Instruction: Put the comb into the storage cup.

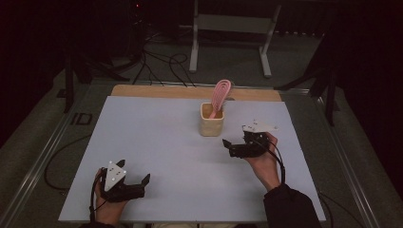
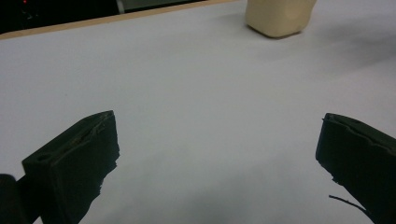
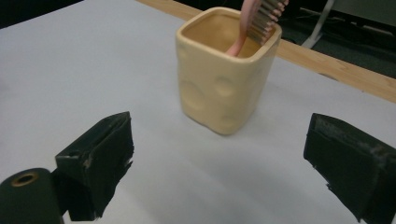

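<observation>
Jaws stand wide apart and empty on both grippers above a pale tabletop (image 1: 157, 142): from the high view, the right gripper (image 1: 234, 148), held in the person's right hand (image 1: 264, 159), hangs just beside a cream cup (image 1: 211, 124) that stands upright toward the far middle of the surface, a pink hairbrush (image 1: 220, 95) propped inside it with its head leaning out past the rim toward the far side. The left gripper (image 1: 138, 183) sits low at the near left corner, well apart from the cup, with the left hand (image 1: 108, 204) behind it. In the left gripper view, the two black jaws frame nothing but bare tabletop, and the base of the cup (image 2: 279, 17) shows far off at the top edge. In the right gripper view, the open jaws bracket the cup (image 3: 223, 88) from a near, slightly raised angle; the brush's handle (image 3: 243, 32) dips into the cup and its bristled head (image 3: 268, 16) tilts over the right-hand rim. The work appears to be at the approach stage, with nothing yet gripped. The next move would likely call for lifting the right gripper toward the brush head or handle and closing on it cleanly, taking care not to knock the cup over; the left gripper could steady the cup.
</observation>
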`<state>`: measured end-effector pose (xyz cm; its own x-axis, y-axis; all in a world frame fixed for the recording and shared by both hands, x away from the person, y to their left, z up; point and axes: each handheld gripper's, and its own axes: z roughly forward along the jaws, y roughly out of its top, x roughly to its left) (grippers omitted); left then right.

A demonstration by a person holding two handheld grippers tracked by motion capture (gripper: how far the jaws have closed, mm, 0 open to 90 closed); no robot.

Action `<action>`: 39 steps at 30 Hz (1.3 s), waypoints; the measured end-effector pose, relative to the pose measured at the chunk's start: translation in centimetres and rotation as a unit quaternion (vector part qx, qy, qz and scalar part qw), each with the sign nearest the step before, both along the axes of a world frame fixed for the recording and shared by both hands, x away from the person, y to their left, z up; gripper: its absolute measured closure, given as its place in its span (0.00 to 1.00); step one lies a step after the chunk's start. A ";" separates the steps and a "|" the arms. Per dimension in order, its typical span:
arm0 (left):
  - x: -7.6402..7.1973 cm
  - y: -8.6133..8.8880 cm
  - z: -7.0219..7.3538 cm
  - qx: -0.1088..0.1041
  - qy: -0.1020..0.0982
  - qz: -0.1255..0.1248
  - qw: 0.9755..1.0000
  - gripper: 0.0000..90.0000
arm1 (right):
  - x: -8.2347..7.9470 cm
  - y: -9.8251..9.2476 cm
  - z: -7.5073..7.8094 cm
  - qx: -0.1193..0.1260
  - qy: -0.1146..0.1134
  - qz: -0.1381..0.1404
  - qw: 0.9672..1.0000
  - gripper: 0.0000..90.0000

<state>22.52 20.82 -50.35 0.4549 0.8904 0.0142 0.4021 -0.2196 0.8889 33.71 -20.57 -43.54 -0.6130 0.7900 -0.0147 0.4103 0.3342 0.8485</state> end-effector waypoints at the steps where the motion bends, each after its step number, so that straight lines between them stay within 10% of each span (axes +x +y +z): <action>1: 0.0 0.0 0.0 -0.001 0.000 0.001 1.000 0.00 | -0.5 -0.1 -0.2 -0.005 0.000 0.002 1.000 0.09; 39: -0.3 0.5 0.3 -0.014 -0.019 0.014 1.000 0.00 | -7.5 -6.4 -4.1 0.062 -0.054 -0.007 0.997 0.09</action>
